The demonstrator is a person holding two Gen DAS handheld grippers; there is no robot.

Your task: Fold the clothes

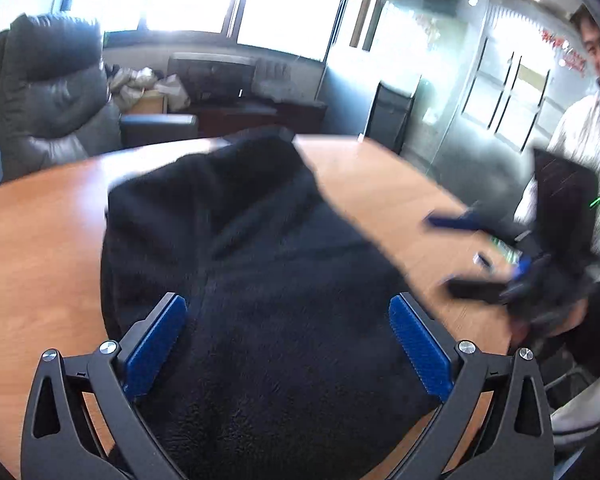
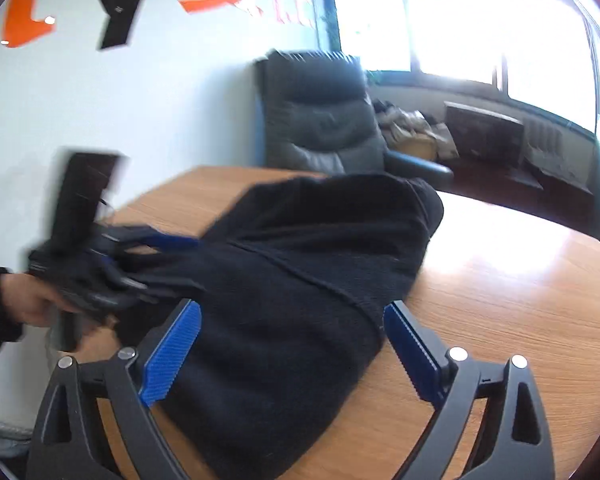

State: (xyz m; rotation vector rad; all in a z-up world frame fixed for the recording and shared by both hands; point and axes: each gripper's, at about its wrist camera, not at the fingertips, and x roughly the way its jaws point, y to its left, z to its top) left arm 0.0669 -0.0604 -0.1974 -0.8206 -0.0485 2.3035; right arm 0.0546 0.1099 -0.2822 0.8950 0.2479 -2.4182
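A black fleece garment (image 1: 260,280) lies bunched on the wooden table (image 1: 40,240), its bulk running from the near edge toward the table's middle; the right wrist view shows the same garment (image 2: 300,280) with a raised seam crossing it diagonally and a rounded, humped far end. My left gripper (image 1: 288,344) hangs over the near part of the cloth with its blue pads (image 1: 156,344) spread wide, the fabric showing between them but nothing pinched. My right gripper (image 2: 292,356) is likewise wide open above the garment's near corner, holding nothing. In the left wrist view the right gripper (image 1: 500,264) appears blurred off to the side of the cloth, over bare table; in the right wrist view the left gripper (image 2: 112,272), held in a hand (image 2: 24,304), appears blurred at the garment's other flank, its fingers touching or just over the fabric edge, which of the two I cannot tell. As to progress, I judge the garment to be gathered into a compact lump rather than a flat, squared packet: the outline is uneven, the far end bulges, and no crisp fold line is evident. This would fit either a piece lying loosely heaped with its folds yet to be made, or one roughly doubled over and released, wanting tidying. A leather chair (image 2: 320,120) stands beyond the table.
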